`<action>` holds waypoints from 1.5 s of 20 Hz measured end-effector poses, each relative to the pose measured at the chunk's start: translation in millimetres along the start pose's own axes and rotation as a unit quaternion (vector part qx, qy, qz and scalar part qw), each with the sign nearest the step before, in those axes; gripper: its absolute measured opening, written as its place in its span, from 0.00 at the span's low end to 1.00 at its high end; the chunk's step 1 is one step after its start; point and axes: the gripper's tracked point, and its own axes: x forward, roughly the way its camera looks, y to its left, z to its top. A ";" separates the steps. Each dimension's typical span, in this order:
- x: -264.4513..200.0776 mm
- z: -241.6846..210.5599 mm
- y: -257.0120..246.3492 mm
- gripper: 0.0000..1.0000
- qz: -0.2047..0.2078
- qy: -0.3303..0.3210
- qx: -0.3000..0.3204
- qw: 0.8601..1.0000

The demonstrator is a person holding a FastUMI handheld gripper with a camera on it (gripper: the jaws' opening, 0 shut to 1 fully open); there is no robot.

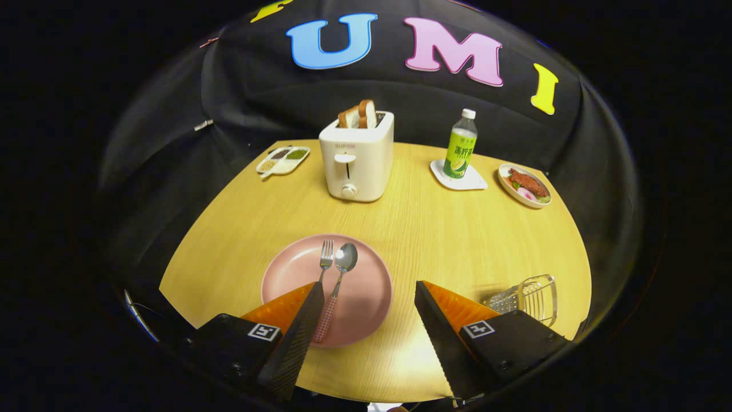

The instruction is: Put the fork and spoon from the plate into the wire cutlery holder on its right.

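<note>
Toaster [356, 155] beyond plate [297, 269]; hand-held gripper [366, 292] spread wide.

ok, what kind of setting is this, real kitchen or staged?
Looks staged: a mock breakfast table in a cloth-walled booth. A round wooden table holds a toaster with bread, a pink plate with fork and spoon, and a wire cutlery holder. The tongs are open above the plate's near edge.
</note>
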 end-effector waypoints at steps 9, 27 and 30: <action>52.4 -38.7 22.2 0.84 0.016 0.083 0.006 0.996; 78.2 -74.0 39.9 0.43 0.032 0.174 0.000 0.984; 85.7 -74.9 41.4 0.25 0.040 0.182 -0.012 0.982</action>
